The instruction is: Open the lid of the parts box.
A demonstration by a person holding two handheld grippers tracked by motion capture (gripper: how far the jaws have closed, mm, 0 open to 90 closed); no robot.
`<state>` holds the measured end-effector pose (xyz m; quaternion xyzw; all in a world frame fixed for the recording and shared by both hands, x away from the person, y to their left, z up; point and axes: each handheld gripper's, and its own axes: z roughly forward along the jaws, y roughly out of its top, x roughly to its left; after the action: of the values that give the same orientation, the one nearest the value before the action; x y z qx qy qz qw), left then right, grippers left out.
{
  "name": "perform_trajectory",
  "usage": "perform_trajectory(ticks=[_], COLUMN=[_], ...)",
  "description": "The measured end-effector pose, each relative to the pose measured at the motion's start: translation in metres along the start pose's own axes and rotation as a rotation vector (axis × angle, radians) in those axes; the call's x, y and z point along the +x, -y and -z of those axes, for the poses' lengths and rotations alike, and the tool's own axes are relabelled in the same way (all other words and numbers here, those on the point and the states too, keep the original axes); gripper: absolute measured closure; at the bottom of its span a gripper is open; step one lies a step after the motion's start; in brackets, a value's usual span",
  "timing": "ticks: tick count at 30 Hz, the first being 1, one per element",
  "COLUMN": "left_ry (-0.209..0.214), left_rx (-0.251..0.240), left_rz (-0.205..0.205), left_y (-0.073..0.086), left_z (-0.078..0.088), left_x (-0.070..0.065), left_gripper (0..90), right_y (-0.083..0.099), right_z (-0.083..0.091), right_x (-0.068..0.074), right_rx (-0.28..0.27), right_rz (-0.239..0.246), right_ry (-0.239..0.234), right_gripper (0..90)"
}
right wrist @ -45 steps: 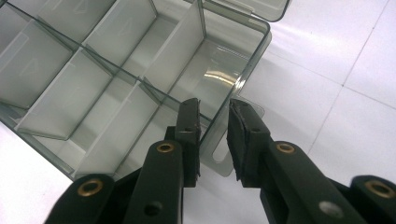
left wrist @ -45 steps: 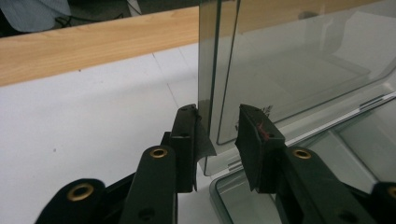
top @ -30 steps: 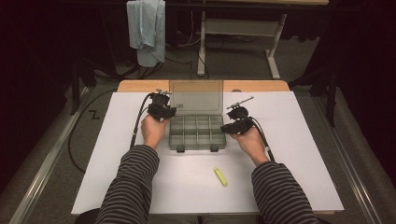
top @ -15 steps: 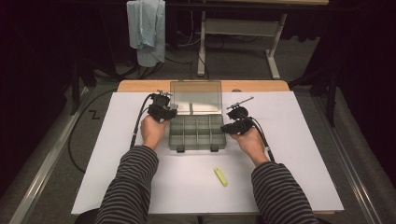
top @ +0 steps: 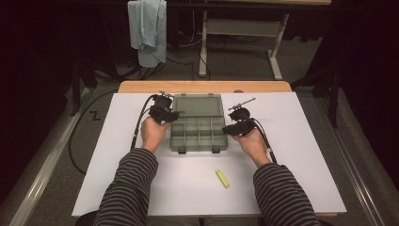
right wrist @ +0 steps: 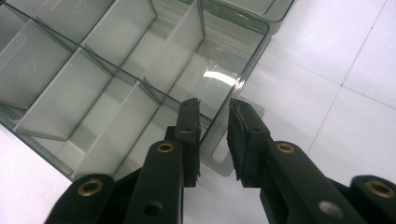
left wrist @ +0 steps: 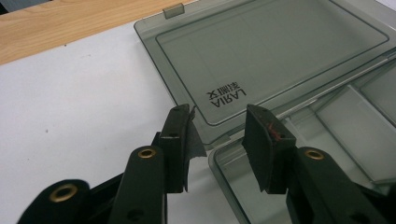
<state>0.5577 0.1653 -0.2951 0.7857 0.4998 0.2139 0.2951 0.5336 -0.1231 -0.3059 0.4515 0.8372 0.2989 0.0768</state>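
A translucent grey compartment box (top: 200, 149) stands open on the white table top, its several compartments empty. Its lid (top: 197, 105) lies flat behind it. My left gripper (top: 173, 114) is at the box's rear left corner. In the left gripper view its jaws (left wrist: 217, 114) have just been opening and stand apart over the lid's (left wrist: 271, 51) hinge edge, pressing on nothing. My right gripper (top: 227, 129) is at the box's right side. In the right gripper view it (right wrist: 214, 107) is shut on the side wall of the box (right wrist: 70, 93), next to a small tab.
A small yellow piece (top: 222, 178) lies on the white sheet (top: 306, 155) in front of the box. The wooden table edge (top: 202, 86) runs behind the lid. A pale blue cloth (top: 148, 28) hangs at the back. Cables trail off the left side.
The lid, which stood tilted up behind the box, has dropped back flat onto the table. The left jaws have let go of it. Both hands stayed in place.
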Motion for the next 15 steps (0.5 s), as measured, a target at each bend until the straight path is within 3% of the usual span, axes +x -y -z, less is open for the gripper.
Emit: perform_trajectory(ticks=[15], left_ry=[0.020], left_rx=[0.015], left_rz=[0.007], left_y=[0.0006], left_z=[0.0096], left_x=[0.0037], left_gripper=[57.2], right_y=[0.0001], right_z=[0.0000], right_x=[-0.0001], right_rx=[-0.001], right_rz=[-0.001], right_ry=[-0.002], right_gripper=[76.8])
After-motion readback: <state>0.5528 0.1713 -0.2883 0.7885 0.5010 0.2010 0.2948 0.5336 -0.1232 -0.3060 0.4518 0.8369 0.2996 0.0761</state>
